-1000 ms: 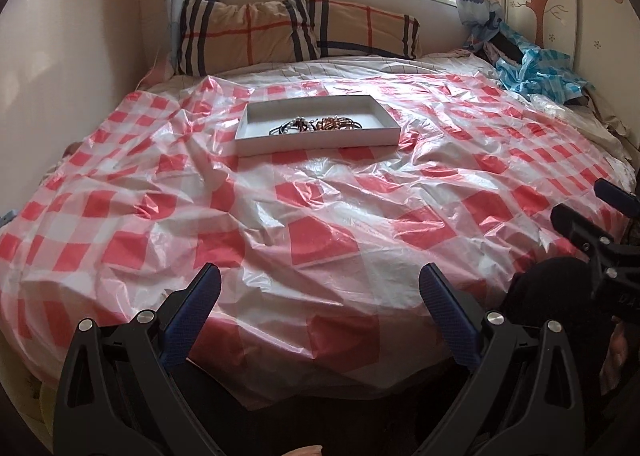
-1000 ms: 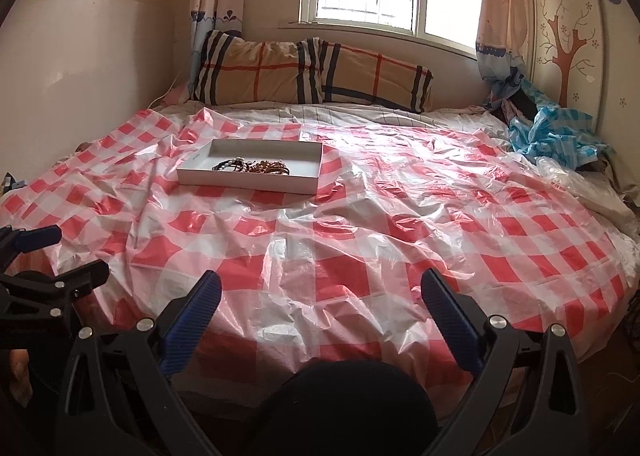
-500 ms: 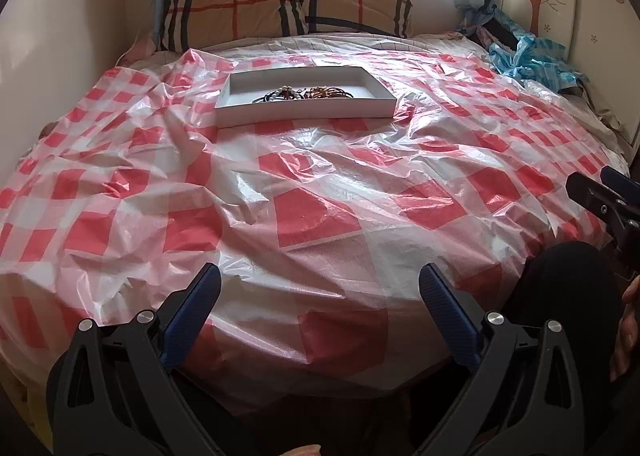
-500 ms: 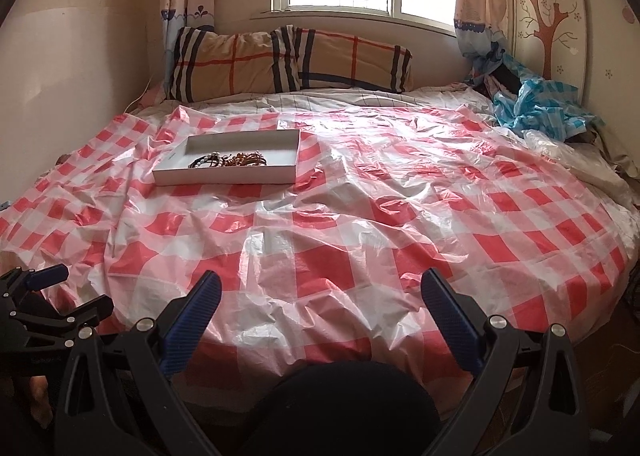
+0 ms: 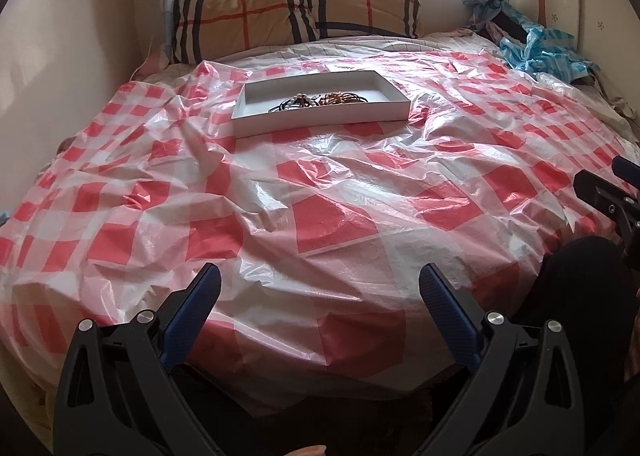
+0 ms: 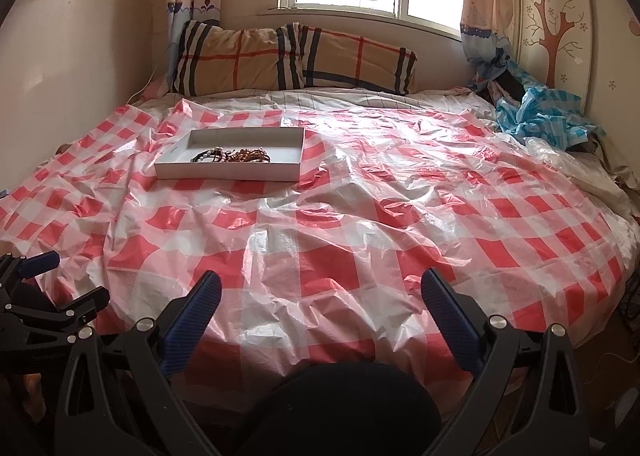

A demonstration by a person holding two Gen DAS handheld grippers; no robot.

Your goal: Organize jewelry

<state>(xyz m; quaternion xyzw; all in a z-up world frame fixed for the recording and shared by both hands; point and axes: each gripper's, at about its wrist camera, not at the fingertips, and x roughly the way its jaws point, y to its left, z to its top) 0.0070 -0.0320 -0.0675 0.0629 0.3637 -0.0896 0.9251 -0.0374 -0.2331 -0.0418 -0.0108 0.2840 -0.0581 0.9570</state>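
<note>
The left gripper (image 5: 319,298) is held wide open and empty above the near edge of the bed (image 5: 340,216), touching nothing. Well beyond it, the jewelry (image 5: 316,99) is seen heaped together inside a white tray (image 5: 320,121). This fits either a heap awaiting sorting or pieces already gathered. The right gripper (image 6: 320,304) is likewise spread wide, empty, near the bed's edge.

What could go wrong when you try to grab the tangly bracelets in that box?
The beaded bracelets lie bunched together in the shallow white cardboard box, so lifting one may drag others out. The box sits on a crinkled red-checked plastic sheet, so a nudge could slide or tip it. Both hand-held grippers, left and right, are open and far away.
</note>
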